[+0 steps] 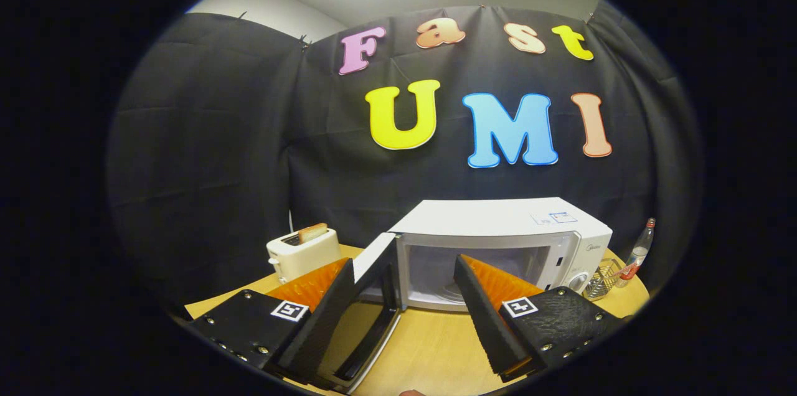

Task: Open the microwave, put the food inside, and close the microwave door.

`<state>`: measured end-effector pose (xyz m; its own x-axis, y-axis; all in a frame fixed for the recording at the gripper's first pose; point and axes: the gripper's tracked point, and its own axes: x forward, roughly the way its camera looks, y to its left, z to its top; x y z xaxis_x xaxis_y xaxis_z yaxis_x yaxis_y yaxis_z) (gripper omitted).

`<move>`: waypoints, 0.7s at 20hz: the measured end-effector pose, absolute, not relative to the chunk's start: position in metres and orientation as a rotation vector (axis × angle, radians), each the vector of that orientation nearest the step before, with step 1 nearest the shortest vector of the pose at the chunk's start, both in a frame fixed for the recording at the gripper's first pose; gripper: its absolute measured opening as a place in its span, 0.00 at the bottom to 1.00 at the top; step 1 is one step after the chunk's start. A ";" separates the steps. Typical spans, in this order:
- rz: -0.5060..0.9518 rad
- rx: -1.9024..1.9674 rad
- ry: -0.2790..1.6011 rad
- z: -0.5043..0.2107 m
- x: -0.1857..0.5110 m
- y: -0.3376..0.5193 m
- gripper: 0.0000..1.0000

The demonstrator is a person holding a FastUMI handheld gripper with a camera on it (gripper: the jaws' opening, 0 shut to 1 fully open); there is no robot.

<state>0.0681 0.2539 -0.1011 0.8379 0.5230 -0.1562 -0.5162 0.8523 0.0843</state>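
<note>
While spread wide and empty, gripper [405, 271] just before open-doored microwave [498, 240], door [373, 296] between its fingers.

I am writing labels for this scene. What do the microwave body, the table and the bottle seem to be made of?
Gripper: open, empty.
Microwave: white painted metal or plastic, smooth, soft sheen.
Table: light wood or laminate, faint grain.
Bottle: clear glass or plastic; see-through, too small to tell.
</note>
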 end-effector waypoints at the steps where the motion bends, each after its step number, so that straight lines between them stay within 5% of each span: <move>1: 0.570 0.041 0.175 -0.098 0.058 0.261 0.98; 14: 0.849 0.050 0.170 -0.092 -0.065 0.350 0.98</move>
<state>-0.0647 0.3501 -0.0919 0.6482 0.7503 -0.1299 -0.7423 0.6606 0.1118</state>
